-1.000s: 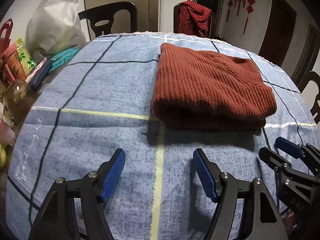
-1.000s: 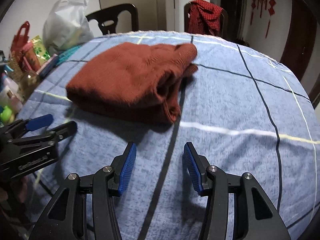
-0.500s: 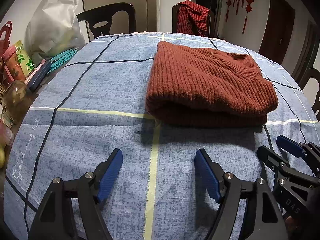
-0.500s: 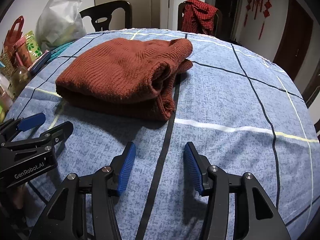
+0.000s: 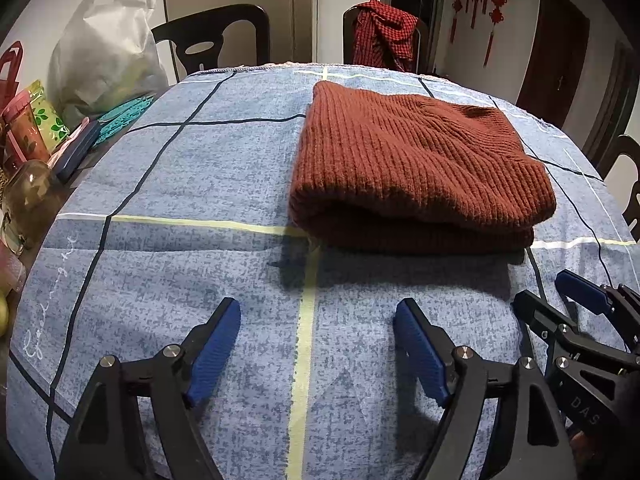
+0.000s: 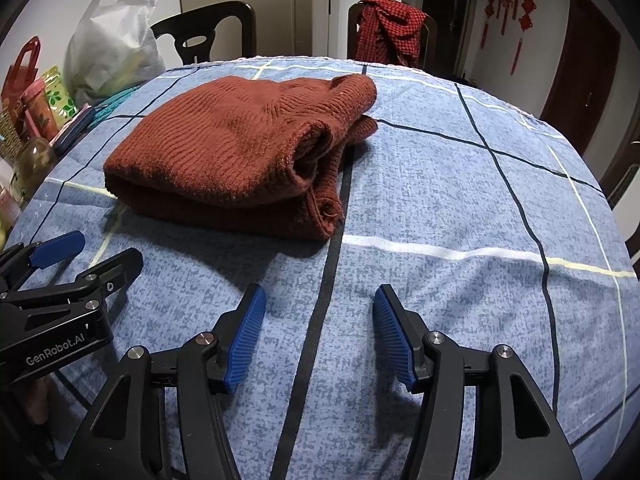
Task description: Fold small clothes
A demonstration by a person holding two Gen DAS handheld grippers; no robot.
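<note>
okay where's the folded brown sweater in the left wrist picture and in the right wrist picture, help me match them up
Left wrist view: the folded brown sweater lies right of centre, folded edge toward the camera.
Right wrist view: the folded brown sweater lies left of centre, its open layered end facing right.
Shared landmark: the red checked cloth draped on a chair behind the table, top centre in both.

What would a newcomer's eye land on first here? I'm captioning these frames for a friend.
The folded rust-brown knit sweater lying on the blue checked tablecloth. Next, the left gripper and right gripper, both open and empty, short of it. Then the red checked cloth draped over a far chair.
</note>
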